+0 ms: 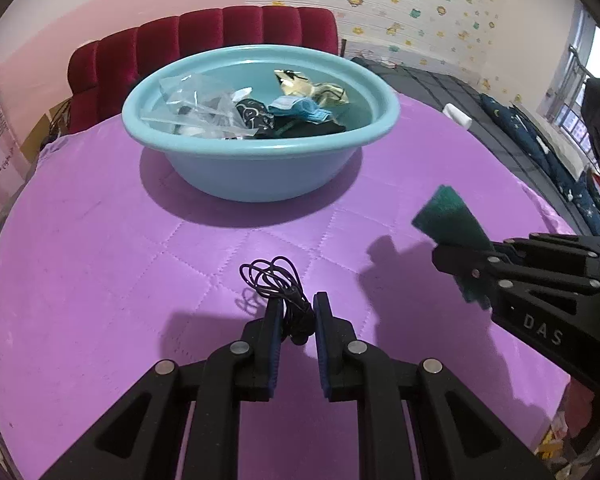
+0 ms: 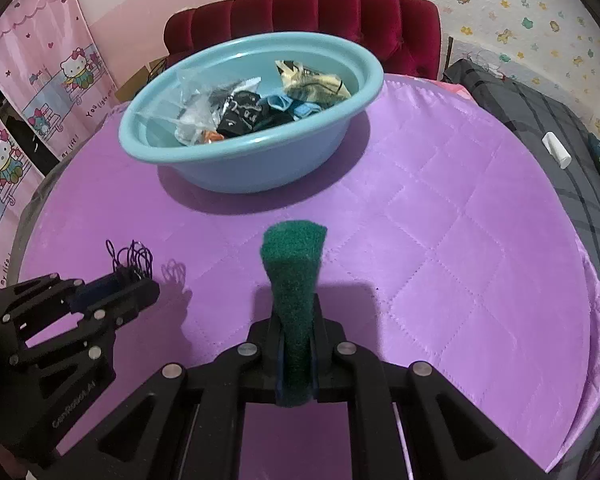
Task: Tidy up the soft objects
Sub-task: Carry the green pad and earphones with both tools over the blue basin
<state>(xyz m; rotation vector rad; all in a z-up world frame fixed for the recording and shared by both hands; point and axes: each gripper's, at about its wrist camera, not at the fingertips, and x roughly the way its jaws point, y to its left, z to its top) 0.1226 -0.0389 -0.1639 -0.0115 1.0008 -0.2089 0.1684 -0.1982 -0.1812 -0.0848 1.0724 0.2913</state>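
Observation:
My left gripper (image 1: 296, 312) is shut on a coiled black cable (image 1: 274, 280), whose loops stick out past the fingertips above the purple quilted cover (image 1: 140, 272). In the right wrist view the same left gripper (image 2: 140, 284) sits at the lower left with the cable (image 2: 130, 258). My right gripper (image 2: 296, 320) is shut on a green scouring pad (image 2: 294, 264) that stands up between the pads; that right gripper (image 1: 466, 270) and the scouring pad (image 1: 448, 220) show at the right of the left wrist view. A light blue basin (image 1: 260, 176) ahead holds plastic bags, dark cloth and a blue face mask.
The basin (image 2: 204, 168) stands at the far side of the purple cover. A red tufted headboard (image 1: 204, 40) is behind it. A grey plaid blanket (image 2: 540, 120) with a white roll (image 2: 556, 150) lies to the right. Pink cartoon curtains (image 2: 40, 92) hang at the left.

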